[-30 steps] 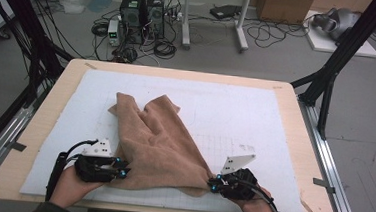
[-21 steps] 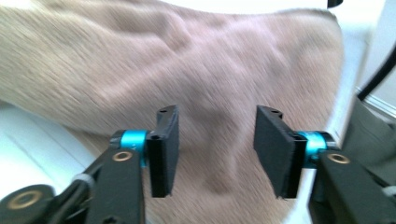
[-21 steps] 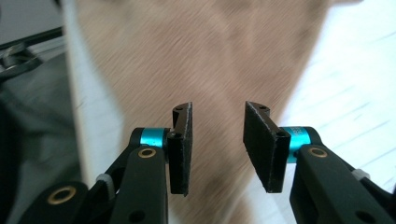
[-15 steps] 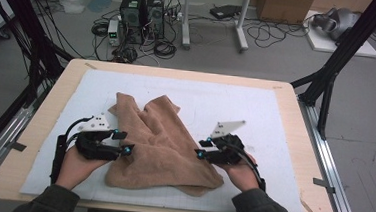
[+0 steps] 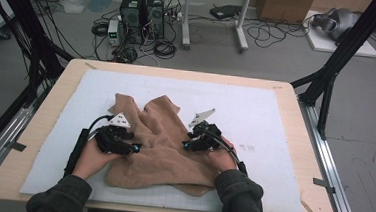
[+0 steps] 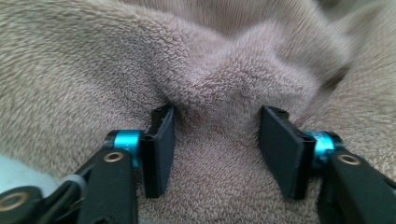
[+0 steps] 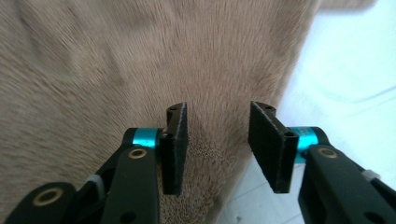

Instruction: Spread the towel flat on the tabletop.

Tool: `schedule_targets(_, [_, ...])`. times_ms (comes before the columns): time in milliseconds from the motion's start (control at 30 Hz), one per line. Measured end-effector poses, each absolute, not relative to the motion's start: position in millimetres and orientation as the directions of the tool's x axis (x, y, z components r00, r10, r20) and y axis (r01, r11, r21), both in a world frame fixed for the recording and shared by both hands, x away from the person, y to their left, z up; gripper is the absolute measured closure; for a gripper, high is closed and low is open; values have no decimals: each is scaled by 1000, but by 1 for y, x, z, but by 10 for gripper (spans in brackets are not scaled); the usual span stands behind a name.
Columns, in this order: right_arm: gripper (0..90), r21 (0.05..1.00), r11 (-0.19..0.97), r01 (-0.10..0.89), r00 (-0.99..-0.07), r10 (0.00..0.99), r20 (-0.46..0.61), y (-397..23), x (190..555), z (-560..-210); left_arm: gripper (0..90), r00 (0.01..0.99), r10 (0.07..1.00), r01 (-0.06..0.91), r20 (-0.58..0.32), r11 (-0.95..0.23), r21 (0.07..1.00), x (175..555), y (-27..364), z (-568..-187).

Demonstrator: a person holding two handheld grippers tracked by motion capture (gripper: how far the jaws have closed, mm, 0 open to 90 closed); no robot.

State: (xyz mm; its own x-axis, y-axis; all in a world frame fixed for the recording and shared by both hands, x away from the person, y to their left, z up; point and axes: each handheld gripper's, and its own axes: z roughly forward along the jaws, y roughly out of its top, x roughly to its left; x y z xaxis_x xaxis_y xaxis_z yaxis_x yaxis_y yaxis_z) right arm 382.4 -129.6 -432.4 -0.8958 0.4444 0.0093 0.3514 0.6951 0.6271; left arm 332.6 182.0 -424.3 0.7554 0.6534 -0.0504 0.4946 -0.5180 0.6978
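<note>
Black fingers (image 7: 176, 140), cyan collars, dark green sleeves (image 5: 240, 195).

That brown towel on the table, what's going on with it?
A person is working a rumpled brown towel on a white mat with a claw in each hand. The left claw sits over a raised fold, jaws apart and not pinching it. The right claw hangs open over the towel's edge near the mat. Both have just been opening, with nothing gripped.
</note>
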Motion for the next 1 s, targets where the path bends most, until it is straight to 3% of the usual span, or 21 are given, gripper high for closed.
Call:
schedule_targets(33, [652,635,685,357,-892,453,12,-129,382,-434,553,744,664,507,-72,-492,708,333,184,-428])
schedule_targets(67, [652,635,685,357,-892,453,12,-129,382,-434,553,737,669,520,-92,-475,710,333,185,-429])
schedule_targets(100, [800,639,687,346,-897,441,13,-129,379,-434,647,734,672,525,-95,-474,707,333,185,-428])
schedule_targets(167, [834,638,687,348,-899,438,19,-129,378,-434,699,743,664,516,-86,-486,705,331,184,-427])
schedule_targets(200, [852,632,693,347,-899,438,14,-128,377,-432,790,744,663,512,-79,-491,704,330,184,-426])
schedule_targets(233, [853,630,693,350,-898,440,15,-129,376,-432,815,746,663,507,-67,-499,703,329,185,-425])
schedule_targets(467, [856,645,668,371,-881,473,17,-145,373,-424,840,745,662,496,-80,-471,729,326,188,-419])
schedule_targets(667, [856,666,657,354,-879,476,-3,-177,344,-404,842,758,643,474,-108,-431,768,317,190,-409])
schedule_targets(800, [855,665,671,329,-888,460,-25,-185,328,-400,842,782,618,442,-80,-459,771,305,182,-404])
schedule_targets(1000, [856,691,640,336,-895,446,22,-201,292,-398,842,818,569,410,-83,-477,777,280,178,-401])
